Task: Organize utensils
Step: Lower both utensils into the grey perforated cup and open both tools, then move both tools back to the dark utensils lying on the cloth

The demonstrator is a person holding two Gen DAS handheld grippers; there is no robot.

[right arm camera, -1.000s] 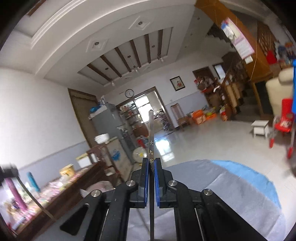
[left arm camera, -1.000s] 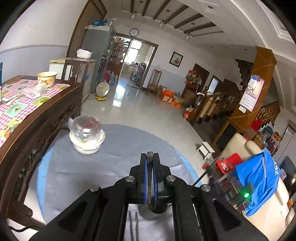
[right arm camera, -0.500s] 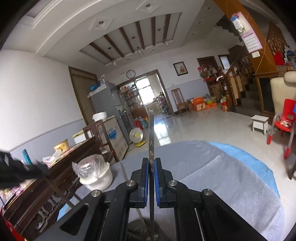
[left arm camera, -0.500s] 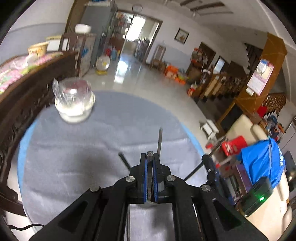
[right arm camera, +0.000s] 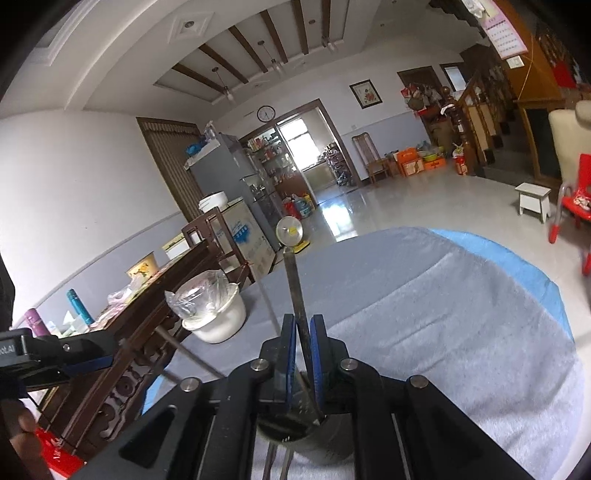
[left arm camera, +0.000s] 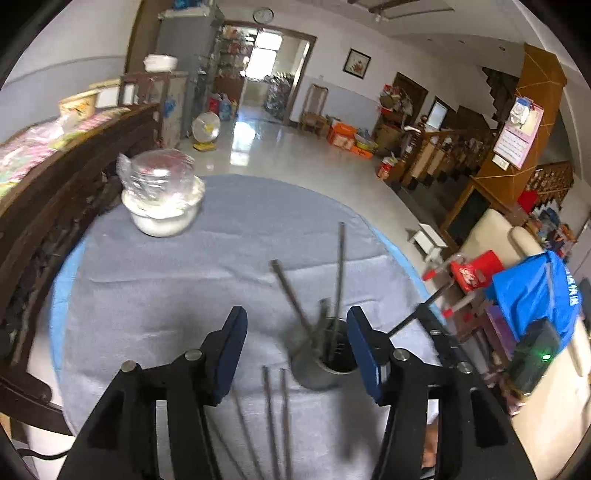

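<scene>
Steel chopsticks point(left arm camera: 339, 280) are leaning in the holder point(left arm camera: 325, 363); my left gripper point(left arm camera: 297, 341) has just been opening, nothing between; right gripper point(right arm camera: 303, 350) is pinching one chopstick point(right arm camera: 295, 291).

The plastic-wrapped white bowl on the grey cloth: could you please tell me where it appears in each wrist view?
Left wrist view: the plastic-wrapped white bowl sits upper left, at the far edge of the grey cloth, beside the dark wooden table.
Right wrist view: the bowl is left of centre, again next to that table.
Shared landmark: the wall clock above the doorway.
</scene>
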